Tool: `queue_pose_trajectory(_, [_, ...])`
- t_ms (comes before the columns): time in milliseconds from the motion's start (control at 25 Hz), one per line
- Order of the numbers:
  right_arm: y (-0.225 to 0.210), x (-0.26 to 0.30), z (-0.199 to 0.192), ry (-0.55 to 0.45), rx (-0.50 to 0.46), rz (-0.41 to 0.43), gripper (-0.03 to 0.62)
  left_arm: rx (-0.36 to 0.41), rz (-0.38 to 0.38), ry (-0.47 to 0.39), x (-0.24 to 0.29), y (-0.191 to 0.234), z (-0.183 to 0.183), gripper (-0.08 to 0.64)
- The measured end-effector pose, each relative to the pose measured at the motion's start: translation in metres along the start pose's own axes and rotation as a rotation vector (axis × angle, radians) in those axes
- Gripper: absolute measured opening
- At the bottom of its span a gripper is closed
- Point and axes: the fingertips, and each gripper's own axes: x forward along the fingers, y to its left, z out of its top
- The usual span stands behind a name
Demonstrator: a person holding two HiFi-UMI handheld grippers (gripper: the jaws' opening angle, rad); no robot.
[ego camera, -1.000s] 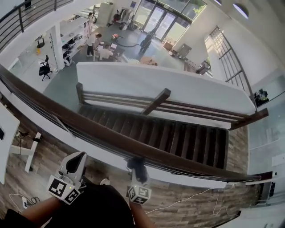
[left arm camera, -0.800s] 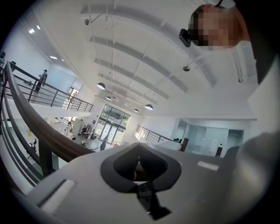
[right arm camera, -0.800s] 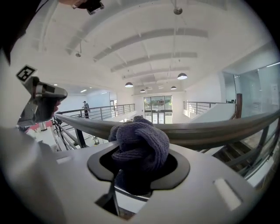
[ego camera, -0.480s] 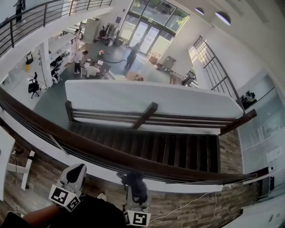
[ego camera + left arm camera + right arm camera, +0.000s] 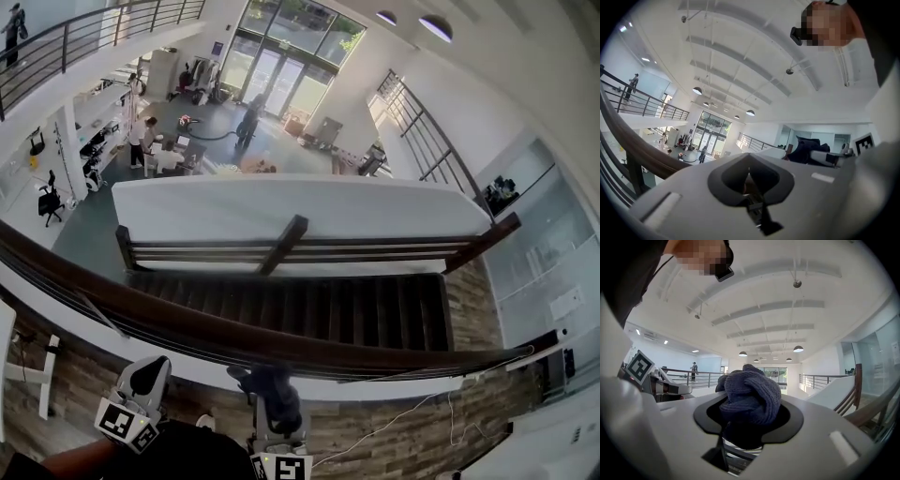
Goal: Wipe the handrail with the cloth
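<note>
Cloth bunched in right tongs by handrail, left tongs closed, empty

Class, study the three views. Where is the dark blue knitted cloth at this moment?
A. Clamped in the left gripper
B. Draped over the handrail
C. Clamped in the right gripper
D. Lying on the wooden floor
C: the right gripper view shows the cloth bunched between the jaws of the right gripper, while the left gripper holds nothing between its closed jaws.
</note>
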Motion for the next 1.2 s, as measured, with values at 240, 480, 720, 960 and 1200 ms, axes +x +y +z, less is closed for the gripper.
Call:
queue_pose_trajectory(240, [0.002,0.003,0.015,0.001,-0.004,0.024,0.176,0.003,-0.001,0.006,-0.004,-0.018,-0.008,0.000])
queue_pose_trajectory(480, [0.004,0.006,0.028,0.006,-0.002,0.049,0.170,0.010,0.043,0.004,-0.012,-0.025,-0.009,0.000])
queue_pose_trajectory(720, [0.004,0.009,0.042,-0.010,-0.001,0.069,0.170,0.009,0.115,-0.010,-0.025,-0.022,-0.010,0.000])
queue_pose_trajectory(960, [0.005,0.011,0.047,-0.027,-0.019,0.074,0.170,0.043,0.139,-0.026,-0.029,-0.027,-0.010,0.000])
queue_pose_trajectory(1200, [0.008,0.002,0.044,-0.025,-0.024,0.069,0.170,0.079,0.124,-0.038,-0.028,-0.036,-0.011,0.000])
